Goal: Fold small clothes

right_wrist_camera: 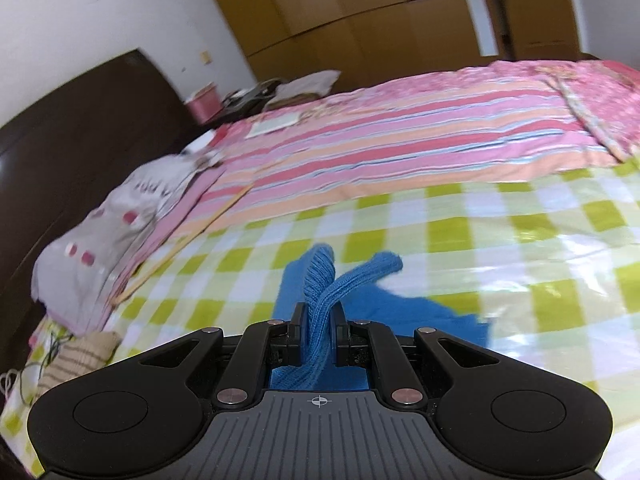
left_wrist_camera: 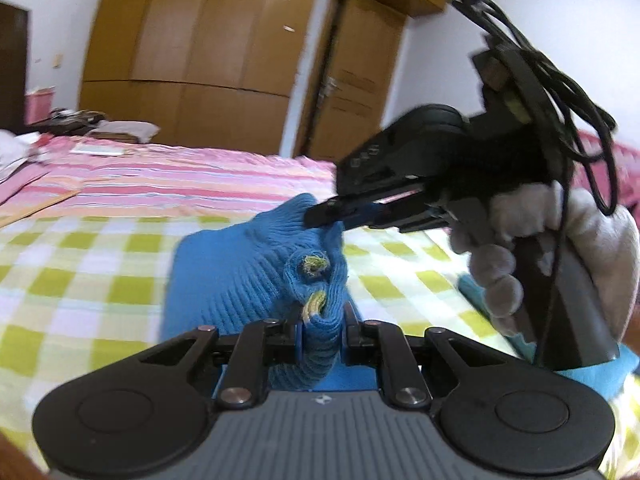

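A small blue knitted garment with yellow-green tufts hangs lifted above the green-checked cloth on the bed. My left gripper is shut on a bunched fold of it. The right gripper, held by a white-gloved hand, pinches its upper ribbed edge from the right. In the right wrist view my right gripper is shut on two ribbed blue strips, and the rest of the garment lies on the checked cloth below.
A pink striped sheet covers the far bed. A grey pillow and a dark headboard are at the left. A striped beige item lies near left. Wooden wardrobes stand behind.
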Demonstrator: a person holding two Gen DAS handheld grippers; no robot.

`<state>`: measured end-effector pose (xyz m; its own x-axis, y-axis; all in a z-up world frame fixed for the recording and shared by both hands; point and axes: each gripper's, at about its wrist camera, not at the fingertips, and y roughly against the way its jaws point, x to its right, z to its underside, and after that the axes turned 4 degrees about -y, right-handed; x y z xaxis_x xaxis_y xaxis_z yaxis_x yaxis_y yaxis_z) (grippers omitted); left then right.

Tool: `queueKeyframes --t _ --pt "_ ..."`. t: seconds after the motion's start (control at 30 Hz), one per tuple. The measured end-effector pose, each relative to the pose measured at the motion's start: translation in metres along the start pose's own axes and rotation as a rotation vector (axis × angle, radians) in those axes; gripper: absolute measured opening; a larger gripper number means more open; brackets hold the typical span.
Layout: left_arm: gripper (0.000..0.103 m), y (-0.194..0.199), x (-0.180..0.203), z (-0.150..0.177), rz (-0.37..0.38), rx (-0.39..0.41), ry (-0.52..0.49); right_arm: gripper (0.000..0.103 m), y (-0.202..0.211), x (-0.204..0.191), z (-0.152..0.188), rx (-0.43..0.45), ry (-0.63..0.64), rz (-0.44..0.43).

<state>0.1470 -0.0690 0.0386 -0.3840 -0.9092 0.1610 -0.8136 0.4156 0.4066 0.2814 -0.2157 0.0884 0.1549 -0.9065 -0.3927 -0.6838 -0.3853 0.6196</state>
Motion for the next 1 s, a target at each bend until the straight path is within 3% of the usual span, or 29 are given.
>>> queueKeyframes --t 0.2,0.37,0.5,0.67,0.73,1.0 --pt "0.021 -0.041 0.03 0.021 0.015 -0.11 -0.051 0.009 -0.016 0.051 0.019 -0.028 -0.05 0.08" --pt "0.021 -0.054 0.043 0.037 0.014 -0.158 -0.116 0.011 -0.03 0.084 0.039 -0.056 -0.127 0.11" --pt "0.022 -0.054 0.045 0.043 0.008 -0.167 -0.149 0.019 -0.025 0.099 0.047 -0.048 -0.189 0.074" --pt "0.026 -0.044 0.052 0.044 0.001 -0.162 -0.206 0.038 -0.003 0.111 0.047 0.02 -0.271 0.029" --pt "0.029 -0.039 0.053 0.044 0.0 -0.161 -0.218 0.039 0.004 0.112 0.046 0.041 -0.272 0.021" --pt "0.033 -0.008 0.05 0.043 0.042 -0.139 -0.253 0.045 -0.022 0.099 0.059 -0.055 -0.262 0.017"
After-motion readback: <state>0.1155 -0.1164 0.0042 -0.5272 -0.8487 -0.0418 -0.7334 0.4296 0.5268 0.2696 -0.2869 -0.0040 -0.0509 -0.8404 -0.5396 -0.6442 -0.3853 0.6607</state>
